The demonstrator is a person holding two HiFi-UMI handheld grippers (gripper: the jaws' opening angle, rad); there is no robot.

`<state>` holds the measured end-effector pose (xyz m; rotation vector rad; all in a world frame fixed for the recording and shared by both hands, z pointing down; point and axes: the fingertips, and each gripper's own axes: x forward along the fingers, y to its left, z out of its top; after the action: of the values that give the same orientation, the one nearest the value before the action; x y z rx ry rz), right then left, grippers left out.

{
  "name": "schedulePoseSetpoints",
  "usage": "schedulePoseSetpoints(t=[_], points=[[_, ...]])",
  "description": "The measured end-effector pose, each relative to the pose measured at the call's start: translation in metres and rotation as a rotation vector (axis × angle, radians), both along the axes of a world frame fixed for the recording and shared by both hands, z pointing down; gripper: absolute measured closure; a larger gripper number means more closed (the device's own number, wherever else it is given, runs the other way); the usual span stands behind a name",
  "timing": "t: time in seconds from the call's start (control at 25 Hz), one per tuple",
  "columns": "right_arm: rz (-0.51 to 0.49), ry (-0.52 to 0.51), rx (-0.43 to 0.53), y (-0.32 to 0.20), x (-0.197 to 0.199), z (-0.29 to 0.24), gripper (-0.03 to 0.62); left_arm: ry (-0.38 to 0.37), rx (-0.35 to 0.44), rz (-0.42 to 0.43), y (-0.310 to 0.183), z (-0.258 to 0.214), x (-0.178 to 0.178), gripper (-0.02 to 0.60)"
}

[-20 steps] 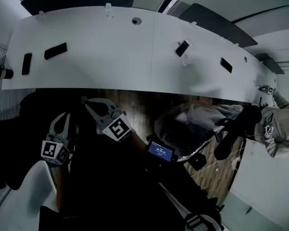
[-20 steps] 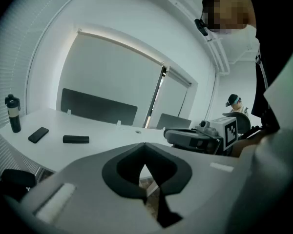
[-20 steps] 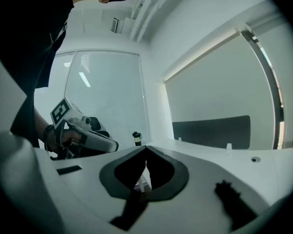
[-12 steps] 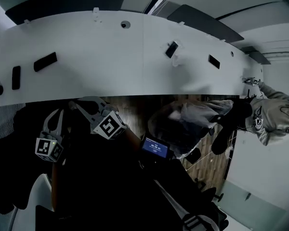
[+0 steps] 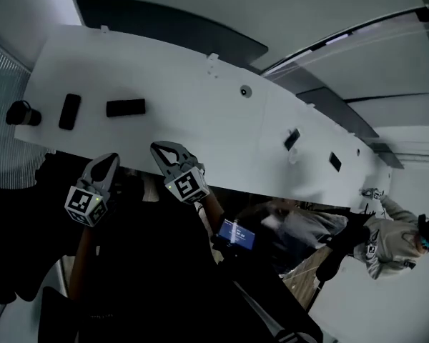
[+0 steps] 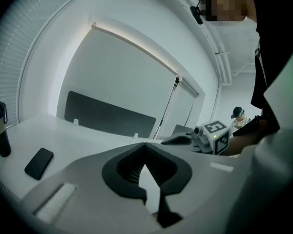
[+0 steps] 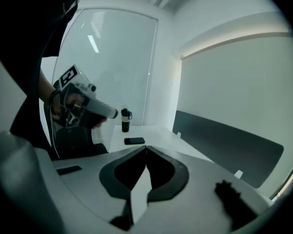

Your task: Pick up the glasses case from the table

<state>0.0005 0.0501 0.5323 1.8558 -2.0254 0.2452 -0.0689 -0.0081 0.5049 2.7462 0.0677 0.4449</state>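
Lying near the left end of the desk [image 5: 200, 120], the glasses case [image 5: 126, 107], as I judge the dark oblong, runs roughly along the near edge. It sits ahead of and between the left gripper [image 5: 109, 158] and right gripper [image 5: 160, 148], both closed and empty, neither clearly nearer.

No legible text anywhere; lit screen [image 5: 237, 234] too blurred
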Motion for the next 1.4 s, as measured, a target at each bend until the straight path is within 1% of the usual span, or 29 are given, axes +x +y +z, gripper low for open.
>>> schedulePoseSetpoints(t=[0.08, 0.16, 0.2, 0.24, 0.32, 0.44, 0.48, 0.64, 0.76, 0.84, 0.92, 1.04, 1.2, 1.4], points=[[0.012, -0.036, -0.07, -0.018, 0.012, 0.029, 0.586, -0.001, 0.003, -0.019, -0.019, -0.003, -0.004, 0.574], [0.022, -0.057, -0.135, -0.033, 0.022, 0.058, 0.586, -0.016, 0.011, -0.063, -0.033, -0.001, -0.013, 0.574], [0.006, -0.038, -0.165, -0.04, 0.025, 0.07, 0.586, -0.022, 0.013, -0.096, -0.038, 0.001, -0.019, 0.574], [-0.029, 0.005, -0.199, -0.048, 0.028, 0.08, 0.586, -0.028, 0.011, -0.134, -0.043, 0.003, -0.026, 0.574], [-0.124, 0.103, -0.261, -0.063, 0.034, 0.098, 0.586, -0.035, -0.01, -0.224, -0.053, 0.005, -0.035, 0.574], [-0.256, 0.204, -0.325, -0.08, 0.039, 0.122, 0.585, -0.039, -0.039, -0.339, -0.055, 0.007, -0.049, 0.574], [-0.292, 0.232, -0.343, -0.085, 0.04, 0.129, 0.575, -0.042, -0.041, -0.368, -0.055, 0.008, -0.054, 0.574], [-0.407, 0.298, -0.412, -0.101, 0.044, 0.161, 0.462, -0.067, -0.032, -0.455, -0.054, 0.011, -0.072, 0.574], [-0.482, 0.368, -0.462, -0.114, 0.049, 0.182, 0.421, -0.057, -0.047, -0.545, -0.059, 0.011, -0.088, 0.574], [-0.5, 0.363, -0.501, -0.125, 0.055, 0.192, 0.389, -0.07, -0.052, -0.601, -0.062, 0.013, -0.099, 0.574], [-0.5, 0.339, -0.523, -0.138, 0.061, 0.196, 0.371, -0.084, -0.05, -0.644, -0.063, 0.015, -0.109, 0.574], [-0.538, 0.326, -0.571, -0.152, 0.062, 0.205, 0.343, -0.09, -0.058, -0.701, -0.067, 0.015, -0.121, 0.574], [-0.58, 0.302, -0.653, -0.163, 0.06, 0.227, 0.324, -0.122, -0.044, -0.747, -0.071, 0.018, -0.135, 0.574], [-0.593, 0.228, -0.749, -0.163, 0.056, 0.248, 0.312, -0.126, -0.045, -0.792, -0.078, 0.021, -0.147, 0.574]])
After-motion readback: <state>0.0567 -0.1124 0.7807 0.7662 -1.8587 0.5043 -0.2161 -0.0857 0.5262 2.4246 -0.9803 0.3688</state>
